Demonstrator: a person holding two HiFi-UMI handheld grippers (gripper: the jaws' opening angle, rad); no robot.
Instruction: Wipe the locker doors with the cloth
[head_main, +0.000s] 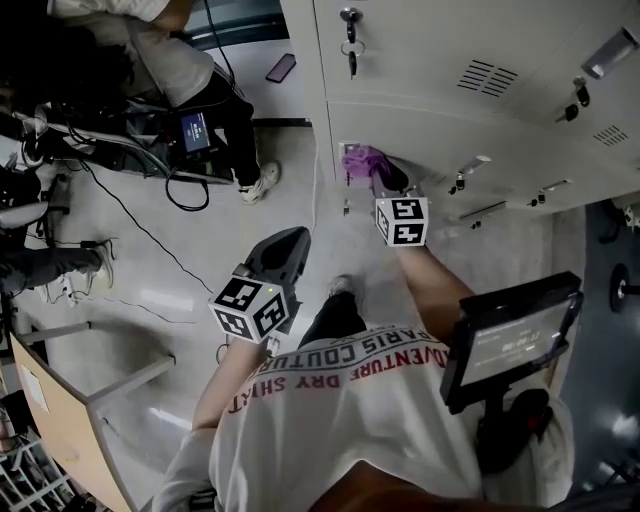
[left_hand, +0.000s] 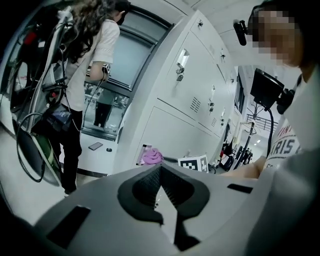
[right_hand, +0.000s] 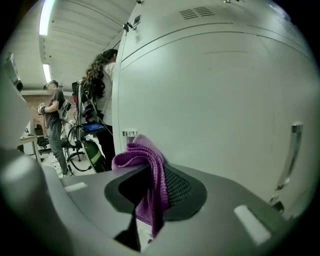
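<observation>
A purple knitted cloth (right_hand: 145, 172) is pinched between the jaws of my right gripper (right_hand: 150, 195). In the head view that cloth (head_main: 362, 160) is pressed to the lower locker door (head_main: 440, 135) near its left edge, with my right gripper (head_main: 385, 180) behind it. The cloth (left_hand: 151, 156) also shows in the left gripper view, against the grey door (left_hand: 170, 135). My left gripper (head_main: 285, 255) hangs lower, away from the lockers, its jaws (left_hand: 160, 187) closed together with nothing between them.
Grey lockers (head_main: 470, 70) with handles and keys (head_main: 350, 45) fill the right. A person (head_main: 215, 100) stands at the left among cables and a small screen (head_main: 195, 130). A phone (head_main: 281, 68) lies on a ledge. A wooden table (head_main: 60, 420) is at lower left.
</observation>
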